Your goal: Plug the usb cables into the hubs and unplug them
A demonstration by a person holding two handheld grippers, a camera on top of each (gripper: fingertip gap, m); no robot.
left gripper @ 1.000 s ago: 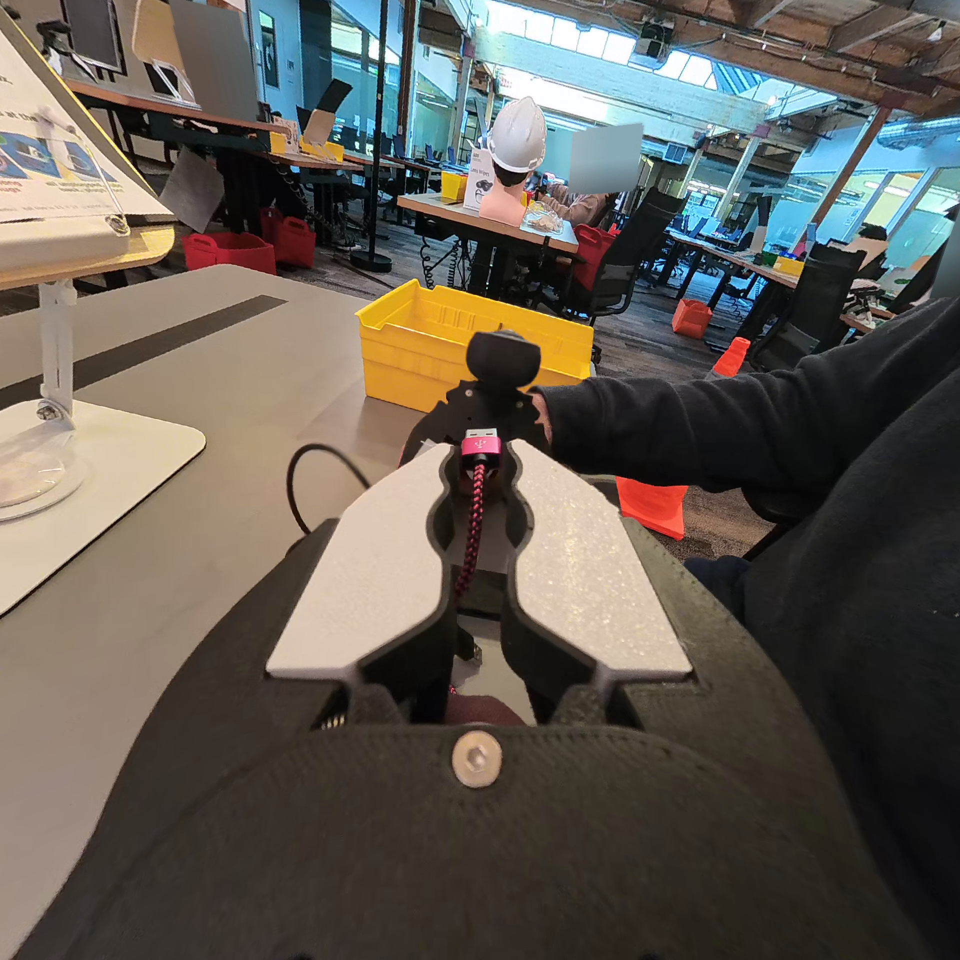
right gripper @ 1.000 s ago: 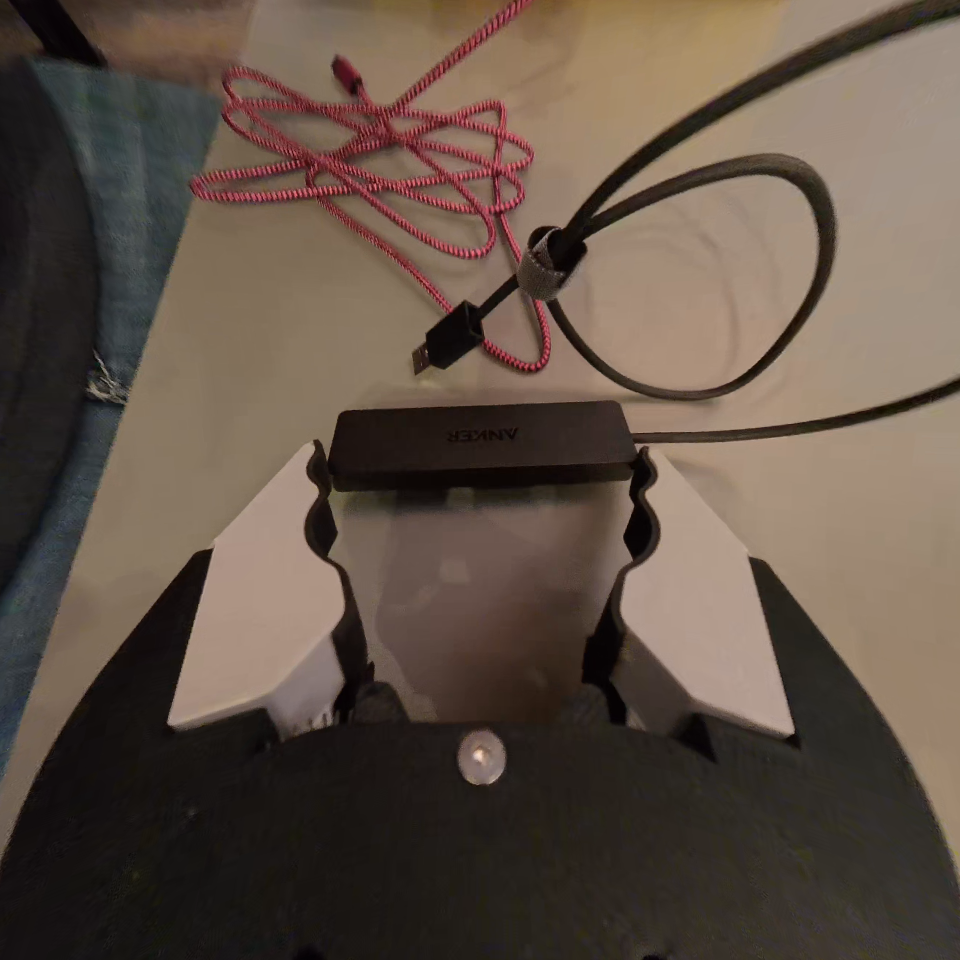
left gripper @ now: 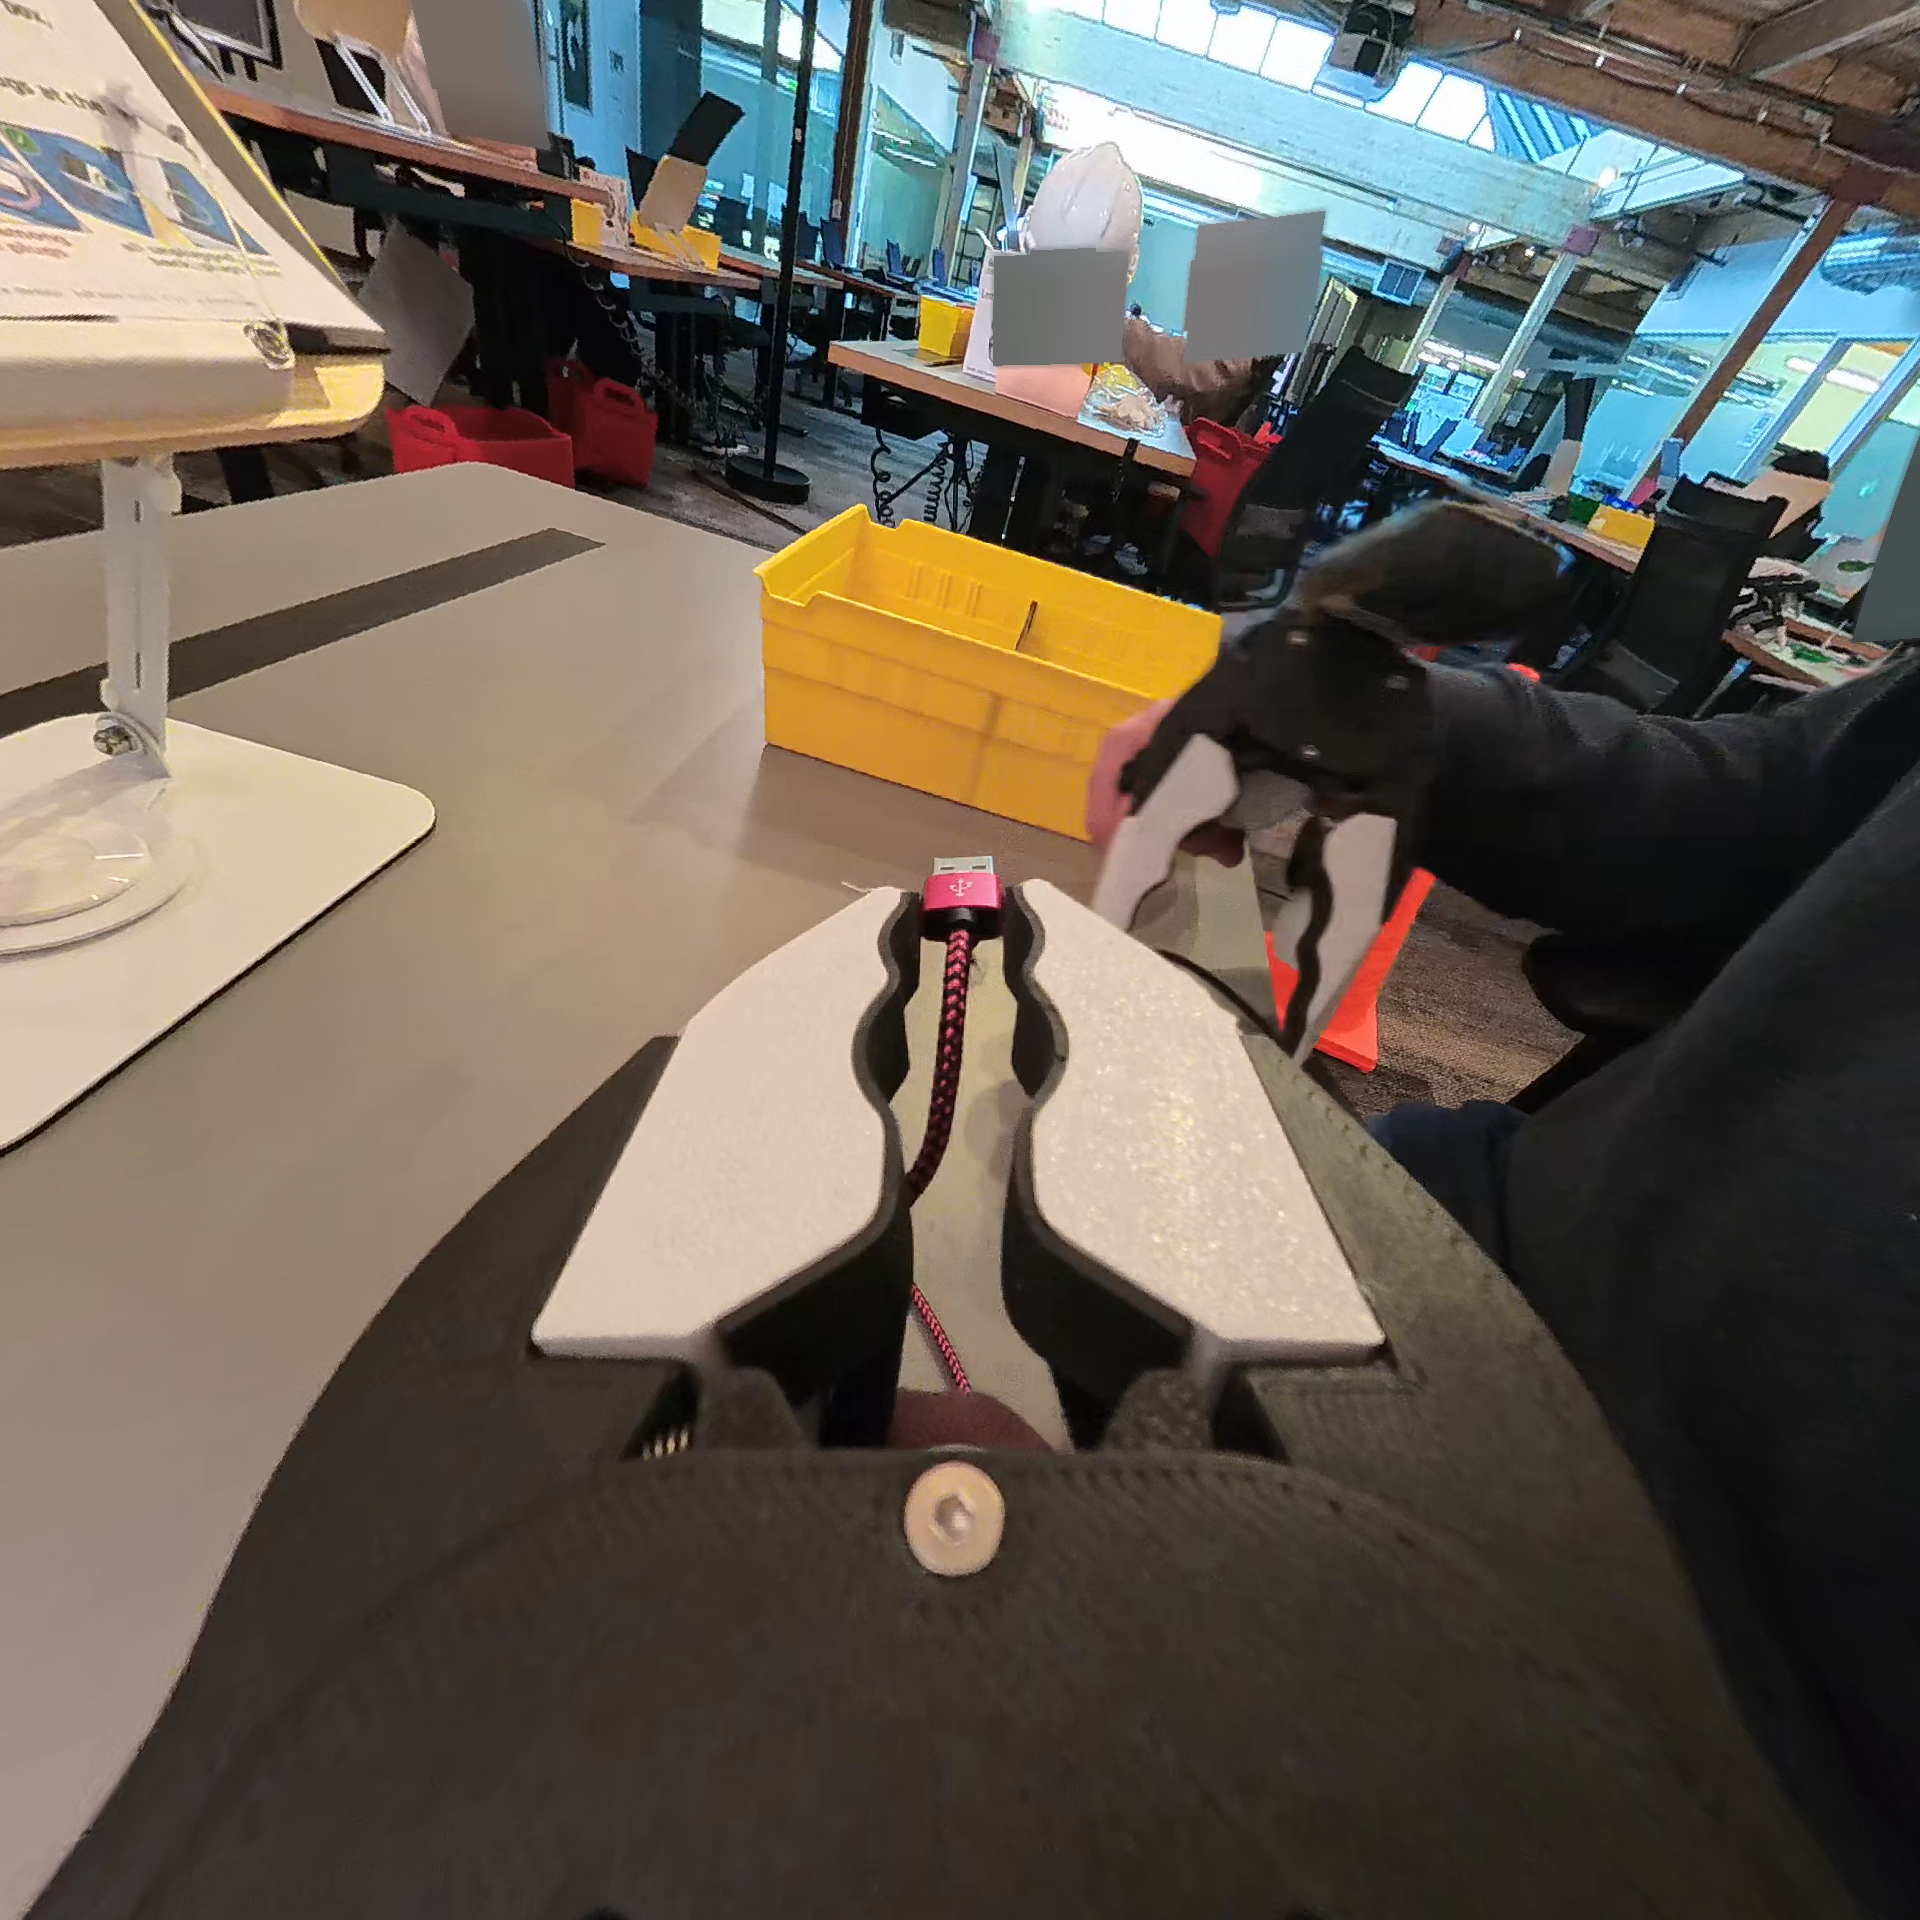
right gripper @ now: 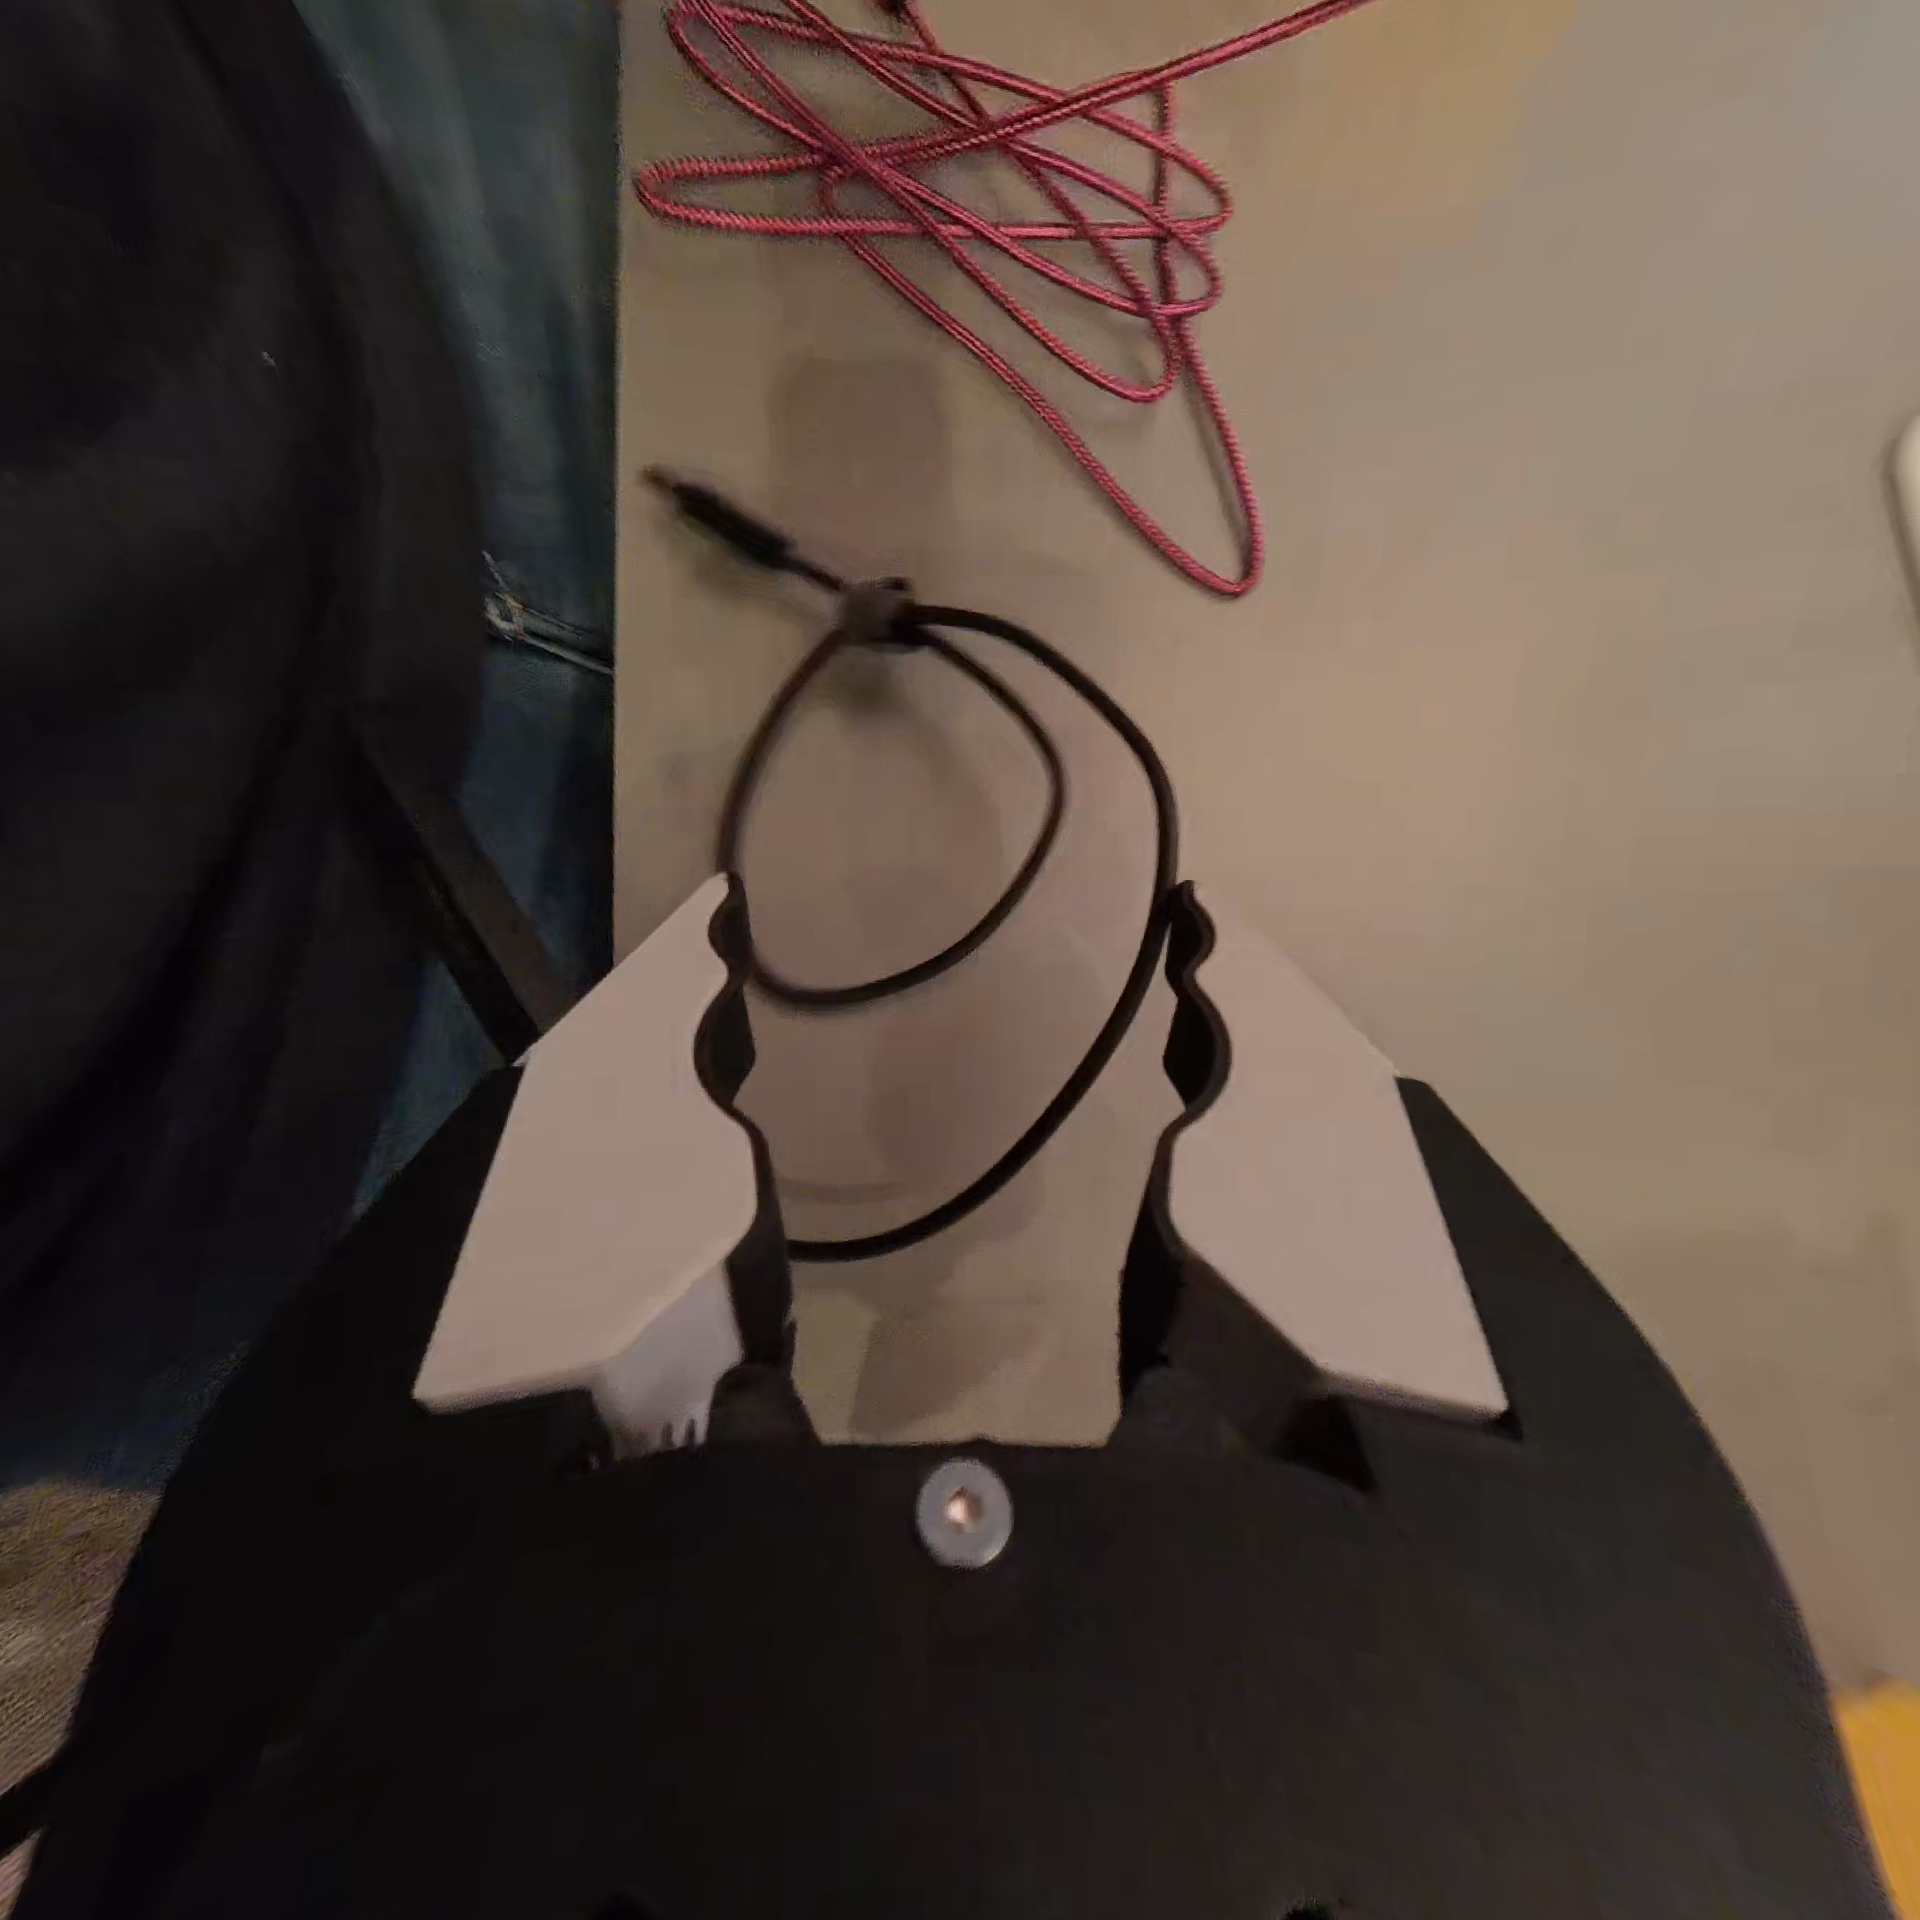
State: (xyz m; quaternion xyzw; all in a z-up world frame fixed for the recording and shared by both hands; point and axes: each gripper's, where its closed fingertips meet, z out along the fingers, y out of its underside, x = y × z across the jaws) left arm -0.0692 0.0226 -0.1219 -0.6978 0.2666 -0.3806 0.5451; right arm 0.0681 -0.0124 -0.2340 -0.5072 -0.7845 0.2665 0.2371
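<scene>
pink usb plug point(left gripper: 962, 894) in left gripper point(left gripper: 961, 904)

From the left claw point(left gripper: 961, 894) we look level across the flat grey surface point(left gripper: 499, 935) toward the workshop; from the right claw point(right gripper: 956, 904) we look steeply down, close above it. Both views share the braided pink-and-black cable point(left gripper: 951, 1023) point(right gripper: 1039, 218)

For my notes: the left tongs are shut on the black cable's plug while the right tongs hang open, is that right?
Not quite: the left wrist view shows the left tongs shut on the pink braided cable's plug, not the black one. The right tongs do hang open.
</scene>
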